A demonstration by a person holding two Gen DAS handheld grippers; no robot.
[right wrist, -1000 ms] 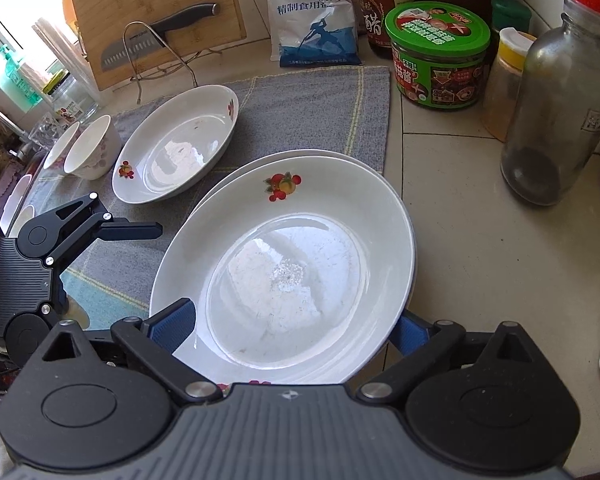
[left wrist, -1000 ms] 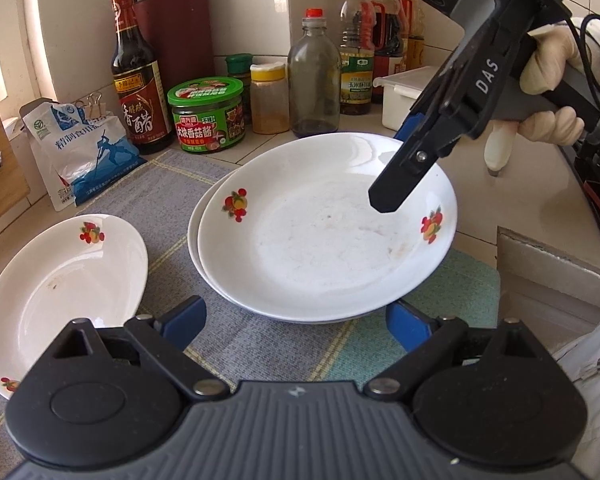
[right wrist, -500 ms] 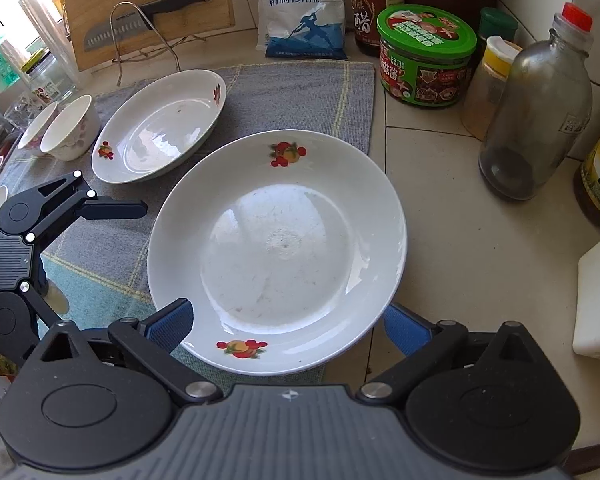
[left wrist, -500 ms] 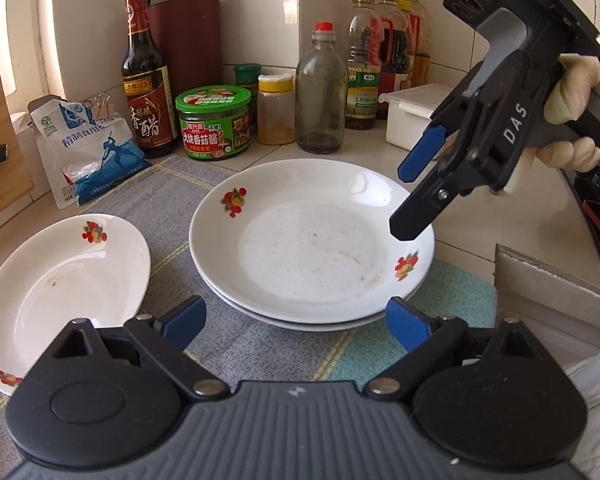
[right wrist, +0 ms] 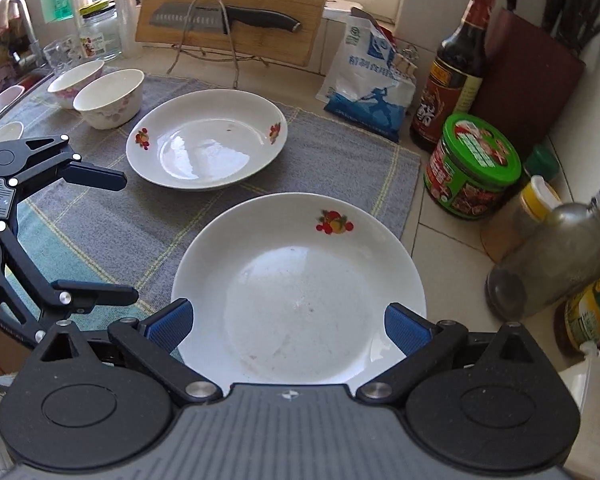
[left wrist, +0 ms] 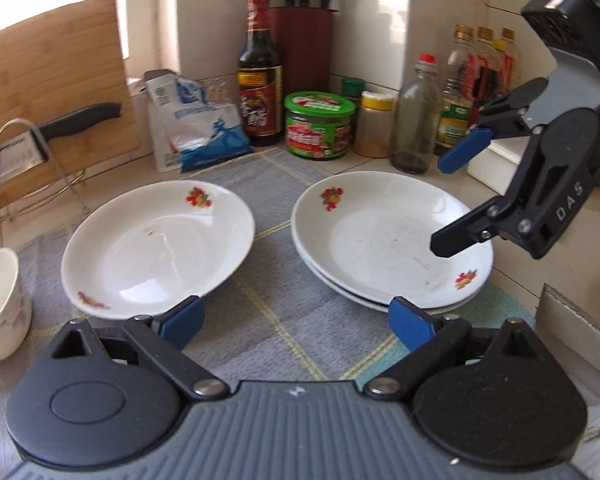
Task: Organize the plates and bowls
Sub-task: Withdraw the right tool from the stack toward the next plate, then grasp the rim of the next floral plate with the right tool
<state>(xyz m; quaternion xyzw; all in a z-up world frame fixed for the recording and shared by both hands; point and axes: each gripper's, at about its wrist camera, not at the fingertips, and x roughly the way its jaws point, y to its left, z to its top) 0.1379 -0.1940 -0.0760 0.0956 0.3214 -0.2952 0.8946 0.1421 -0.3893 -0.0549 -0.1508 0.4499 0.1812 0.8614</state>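
Both hand-held grippers are open and hold nothing. The left hand-held gripper [left wrist: 296,322] hovers between the single plate [left wrist: 156,244] and the stack of two plates [left wrist: 388,236] on the grey cloth [left wrist: 276,304]. The right hand-held gripper [right wrist: 288,328] hovers over the stack.

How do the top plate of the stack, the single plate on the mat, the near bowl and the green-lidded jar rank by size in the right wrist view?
1. Top plate of the stack, though it is nearest the camera.
2. Single plate; likely a similar real size.
3. and 4. Green-lidded jar and near bowl: too alike to rank.
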